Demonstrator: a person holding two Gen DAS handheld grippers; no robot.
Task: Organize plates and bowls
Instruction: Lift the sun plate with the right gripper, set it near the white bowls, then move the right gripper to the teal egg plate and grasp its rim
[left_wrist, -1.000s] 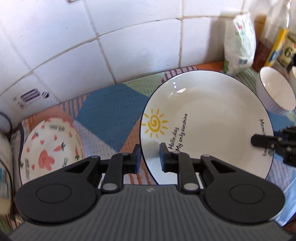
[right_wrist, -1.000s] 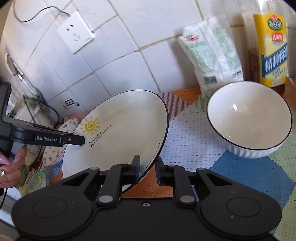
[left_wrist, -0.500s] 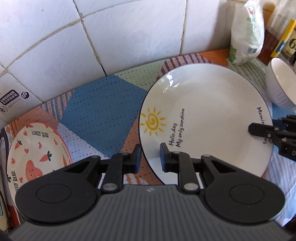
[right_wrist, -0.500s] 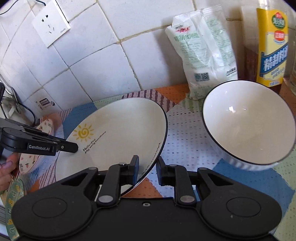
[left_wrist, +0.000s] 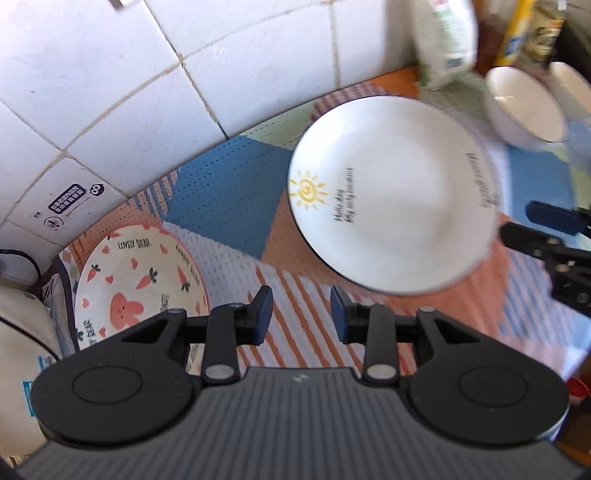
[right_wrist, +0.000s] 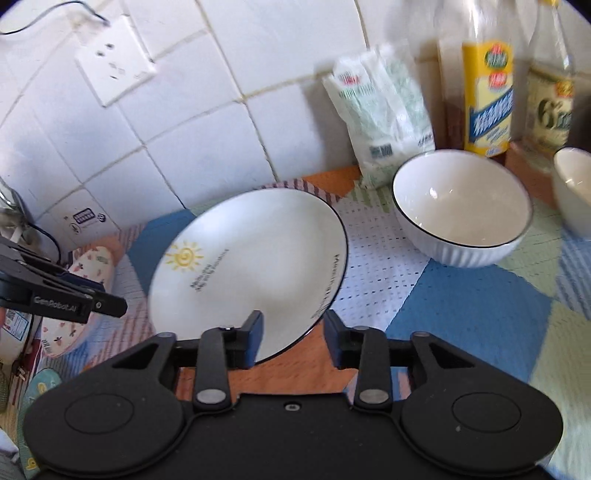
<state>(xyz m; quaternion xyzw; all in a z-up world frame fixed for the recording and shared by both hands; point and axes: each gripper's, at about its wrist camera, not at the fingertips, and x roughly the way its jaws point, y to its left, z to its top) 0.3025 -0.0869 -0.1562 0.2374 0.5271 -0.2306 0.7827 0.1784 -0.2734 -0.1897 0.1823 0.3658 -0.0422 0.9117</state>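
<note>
A white sun plate with a dark rim lies flat on the patchwork mat; it also shows in the right wrist view. My left gripper is open and empty, pulled back short of the plate's near edge. My right gripper is open, its jaws standing at the plate's near rim without holding it. A rabbit-and-carrot plate lies to the left. A white ribbed bowl stands right of the sun plate, with a second bowl beyond it.
A tiled wall runs close behind. A white-green bag and two bottles stand at the back right. A wall socket is up left. A white cloth bag lies at the far left.
Both grippers opened and let go of the sun plate, which now lies flat on the mat. Both grippers drew back from its rim.
</note>
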